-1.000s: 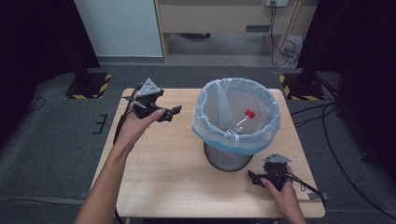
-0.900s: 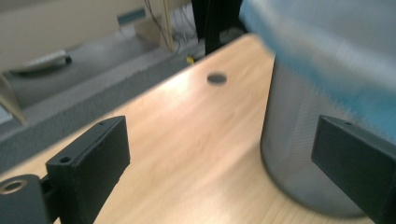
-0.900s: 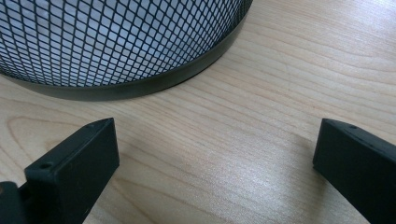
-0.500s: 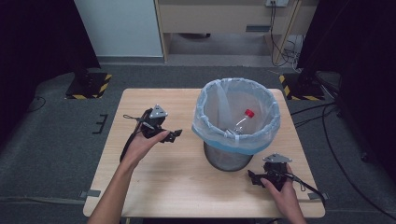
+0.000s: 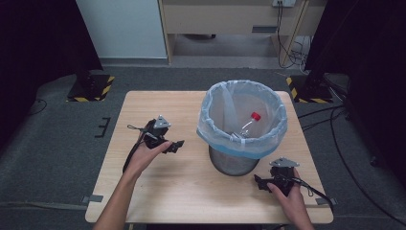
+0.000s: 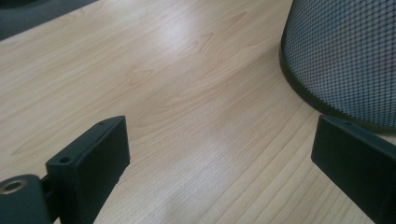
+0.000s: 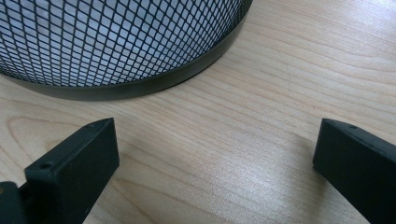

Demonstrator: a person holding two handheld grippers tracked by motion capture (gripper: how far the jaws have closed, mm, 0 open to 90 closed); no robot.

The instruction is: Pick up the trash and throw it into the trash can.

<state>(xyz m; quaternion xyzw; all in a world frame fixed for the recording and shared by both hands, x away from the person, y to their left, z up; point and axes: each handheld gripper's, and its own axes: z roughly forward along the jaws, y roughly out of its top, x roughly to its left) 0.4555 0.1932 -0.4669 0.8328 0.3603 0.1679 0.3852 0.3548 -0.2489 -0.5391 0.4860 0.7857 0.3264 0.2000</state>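
A black mesh waste bin (image 5: pixel 234 160) lined with a pale blue bag (image 5: pixel 242 117) stands on the right half of the wooden table (image 5: pixel 158 191). Inside it lies a clear plastic bottle with a red cap (image 5: pixel 249 123). My left gripper (image 5: pixel 176 146) rests low over the table left of the bin, open and empty; its view looks along the wood (image 6: pixel 187 93) toward the bin's mesh wall (image 6: pixel 345 51). My right gripper (image 5: pixel 258 182) sits on the table in front of the bin, open and empty, the bin's base (image 7: pixel 116 46) close ahead of its jaws.
The table stands on grey carpet. Black stands with yellow-striped bases (image 5: pixel 91 88) flank the far corners, and cables (image 5: pixel 335 129) trail on the floor at right. A wooden cabinet (image 5: pixel 230 17) is beyond the table.
My left gripper has come down from above the table's far left area to rest near the tabletop, closer to me. The right gripper has stayed put.
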